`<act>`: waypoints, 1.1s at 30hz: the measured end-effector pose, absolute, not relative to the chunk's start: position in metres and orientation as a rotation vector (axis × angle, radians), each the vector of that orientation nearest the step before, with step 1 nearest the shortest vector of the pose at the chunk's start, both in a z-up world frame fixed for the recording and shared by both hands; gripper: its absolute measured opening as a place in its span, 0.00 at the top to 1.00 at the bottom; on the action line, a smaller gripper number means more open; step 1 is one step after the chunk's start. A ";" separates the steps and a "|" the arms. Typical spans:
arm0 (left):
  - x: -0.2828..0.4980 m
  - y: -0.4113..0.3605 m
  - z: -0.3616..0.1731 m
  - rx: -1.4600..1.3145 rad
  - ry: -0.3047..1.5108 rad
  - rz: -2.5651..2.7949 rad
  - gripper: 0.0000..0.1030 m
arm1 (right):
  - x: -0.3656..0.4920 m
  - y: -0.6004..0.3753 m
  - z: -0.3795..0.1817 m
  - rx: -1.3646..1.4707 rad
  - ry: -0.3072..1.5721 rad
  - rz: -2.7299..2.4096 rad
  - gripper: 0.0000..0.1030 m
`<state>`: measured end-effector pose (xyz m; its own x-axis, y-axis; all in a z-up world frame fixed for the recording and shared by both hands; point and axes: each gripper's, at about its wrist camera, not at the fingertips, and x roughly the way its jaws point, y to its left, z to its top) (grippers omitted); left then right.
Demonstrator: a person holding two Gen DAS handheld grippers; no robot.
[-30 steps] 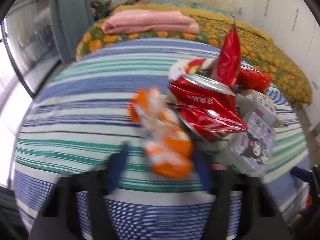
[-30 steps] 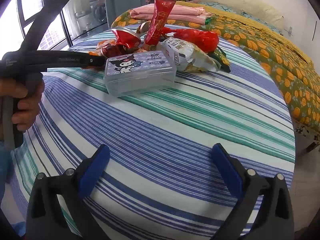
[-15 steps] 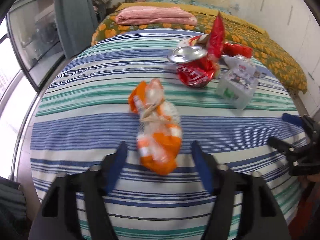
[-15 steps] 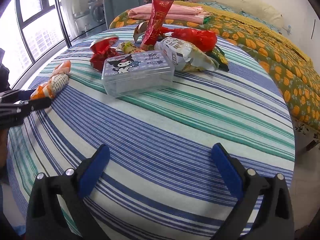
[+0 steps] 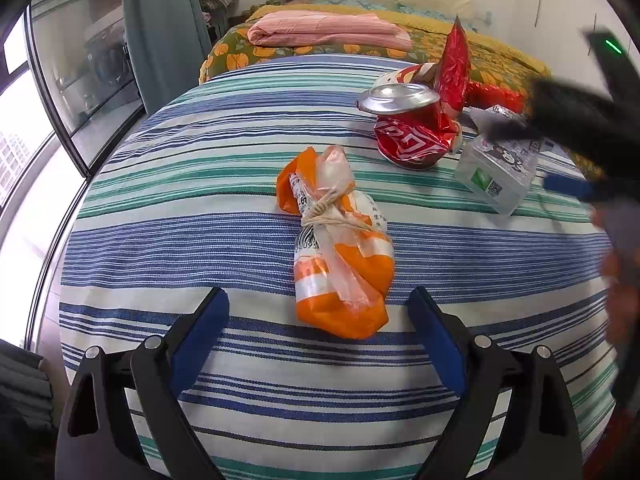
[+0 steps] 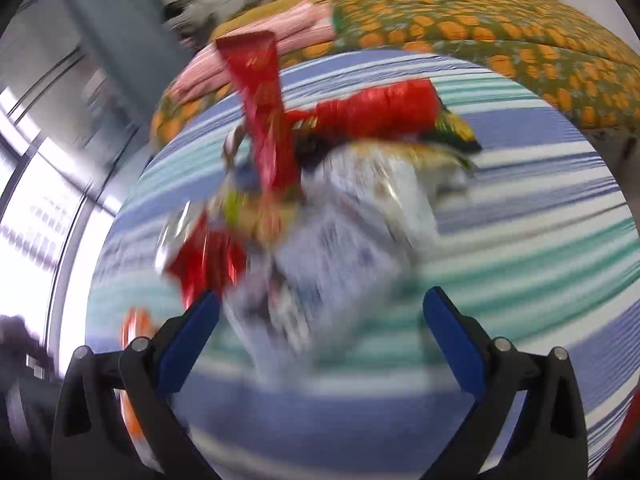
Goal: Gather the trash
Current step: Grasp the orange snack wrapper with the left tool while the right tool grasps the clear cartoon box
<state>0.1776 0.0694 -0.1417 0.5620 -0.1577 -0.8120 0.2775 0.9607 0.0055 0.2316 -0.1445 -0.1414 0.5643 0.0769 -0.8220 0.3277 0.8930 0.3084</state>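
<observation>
A round surface (image 5: 240, 240) covered in a cloth striped blue, green and white fills both wrist views. In the left wrist view, the left gripper (image 5: 320, 320) hangs low over the near edge with its blue-padded fingers (image 5: 200, 332) spread wide and nothing between them. Just ahead of it lies an orange and clear plastic bag (image 5: 340, 248), knotted at the waist with pale string; it carries a barcode and small printed characters too fine to read.

Farther back sits a crushed red drink can (image 5: 412, 136) with white lettering that cannot be made out and its silver top tilted toward the camera. A tall red foil wrapper (image 5: 454, 68) stands upright just behind the can. To the right lies a clear plastic box (image 5: 496, 172) with a cartoon character label and a QR code.

The right gripper (image 6: 320, 336) is also wide apart and holds nothing. Its view is heavily blurred. The clear box lies just ahead of it, the tall red wrapper behind, and a knotted red bag (image 6: 380, 108) farther back.

Beyond the surface stands a bed (image 5: 504, 60) with an orange-flowered green cover and a folded pink blanket (image 5: 328, 32). A grey-green curtain (image 5: 160, 32) hangs beside large windows (image 5: 60, 80) on the left.
</observation>
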 end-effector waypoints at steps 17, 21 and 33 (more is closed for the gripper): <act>0.174 0.069 -0.143 0.135 0.942 -0.258 0.10 | 0.169 -0.170 -0.157 0.190 1.007 -0.031 0.16; 0.174 0.068 -0.144 0.137 0.945 -0.256 0.09 | 0.157 -0.154 -0.163 0.047 0.952 0.005 0.11; 0.175 0.070 -0.145 0.126 0.954 -0.284 0.05 | 0.167 -0.147 -0.168 0.020 0.973 0.023 0.04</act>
<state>0.1748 0.0696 -0.1449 0.5447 -0.1836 -0.8183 0.2942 0.9556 -0.0186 0.1673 -0.1472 -0.1678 0.5627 0.0281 -0.8262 -0.0104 0.9996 0.0269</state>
